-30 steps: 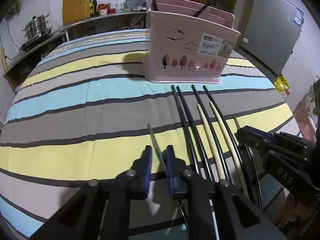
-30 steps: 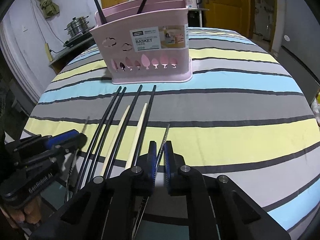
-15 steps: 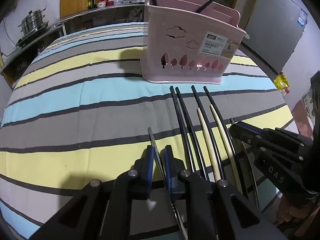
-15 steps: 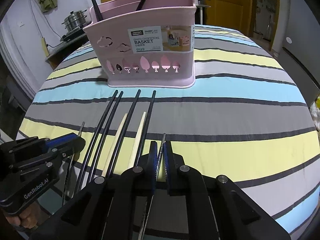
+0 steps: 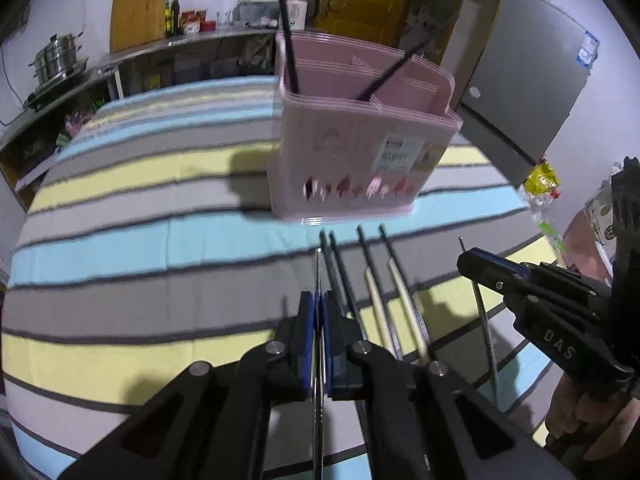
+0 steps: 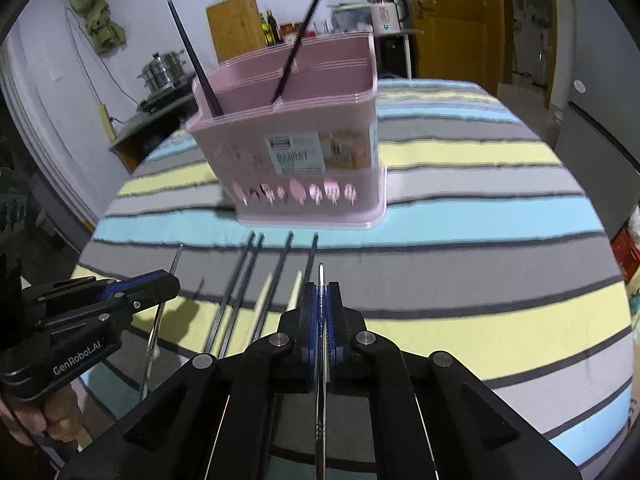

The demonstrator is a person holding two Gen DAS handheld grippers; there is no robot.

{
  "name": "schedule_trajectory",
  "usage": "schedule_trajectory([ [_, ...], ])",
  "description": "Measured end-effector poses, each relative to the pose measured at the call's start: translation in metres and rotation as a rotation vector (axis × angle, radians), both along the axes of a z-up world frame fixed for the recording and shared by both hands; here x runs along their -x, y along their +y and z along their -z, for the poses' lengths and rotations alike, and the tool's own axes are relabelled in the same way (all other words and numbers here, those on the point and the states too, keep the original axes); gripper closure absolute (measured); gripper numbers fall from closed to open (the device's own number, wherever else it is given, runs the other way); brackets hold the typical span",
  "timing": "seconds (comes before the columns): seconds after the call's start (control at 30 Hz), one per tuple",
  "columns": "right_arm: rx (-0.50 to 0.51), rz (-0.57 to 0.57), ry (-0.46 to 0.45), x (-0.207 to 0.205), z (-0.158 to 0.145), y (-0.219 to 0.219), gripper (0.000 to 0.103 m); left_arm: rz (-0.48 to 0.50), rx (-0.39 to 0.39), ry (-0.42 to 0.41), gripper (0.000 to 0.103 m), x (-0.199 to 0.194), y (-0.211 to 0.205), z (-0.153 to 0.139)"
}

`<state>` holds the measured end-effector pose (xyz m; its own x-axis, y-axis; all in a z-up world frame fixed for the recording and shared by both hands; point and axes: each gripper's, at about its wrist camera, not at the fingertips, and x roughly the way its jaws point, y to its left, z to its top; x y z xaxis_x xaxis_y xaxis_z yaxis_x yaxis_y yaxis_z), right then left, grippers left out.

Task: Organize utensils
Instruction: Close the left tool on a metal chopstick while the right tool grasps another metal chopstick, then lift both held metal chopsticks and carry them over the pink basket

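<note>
A pink chopstick basket (image 5: 360, 152) (image 6: 304, 148) stands on the striped tablecloth with two black chopsticks (image 6: 196, 68) leaning in it. Several black chopsticks (image 5: 340, 268) and two pale wooden ones (image 5: 404, 308) lie in a row in front of it. My left gripper (image 5: 318, 300) is shut on a thin metal chopstick (image 5: 318, 268) and holds it above the cloth. My right gripper (image 6: 321, 292) is shut on another metal chopstick (image 6: 320, 276), also lifted. Each gripper shows in the other's view, the left one (image 6: 160, 280) and the right one (image 5: 476, 260).
The round table with its striped cloth (image 5: 160, 240) drops off at the near and right edges. A counter with steel pots (image 5: 56, 64) and bottles is behind. A yellow door (image 6: 452, 20) and a grey fridge (image 5: 532, 80) stand beyond the table.
Both grippers have lifted and risen with a metal chopstick each, off the cloth. The basket now looks lower in both views, and its open top shows.
</note>
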<state>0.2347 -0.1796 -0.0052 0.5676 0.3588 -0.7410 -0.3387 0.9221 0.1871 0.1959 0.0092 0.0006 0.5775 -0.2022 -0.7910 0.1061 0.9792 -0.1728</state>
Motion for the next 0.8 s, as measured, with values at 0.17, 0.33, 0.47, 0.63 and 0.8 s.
schedule_trajectory([
  [0.17, -0.02, -0.004, -0.062, -0.001, -0.03, -0.005, 0.099, 0.02, 0.008, -0.063, 0.098, -0.003, 0.003, -0.033],
  [0.33, -0.037, -0.001, -0.121, 0.002, -0.057, -0.008, 0.099, 0.027, 0.015, -0.109, 0.098, -0.005, 0.008, -0.056],
  [0.47, -0.049, 0.004, -0.17, 0.01, -0.077, -0.011, 0.099, 0.027, 0.018, -0.146, 0.098, -0.001, 0.009, -0.073],
  [0.63, -0.059, 0.01, -0.21, 0.023, -0.09, -0.015, 0.099, 0.027, 0.025, -0.19, 0.098, 0.008, 0.011, -0.089],
  [0.8, -0.055, 0.015, -0.207, 0.034, -0.088, -0.02, 0.099, 0.028, 0.02, -0.182, 0.098, 0.018, 0.01, -0.087],
])
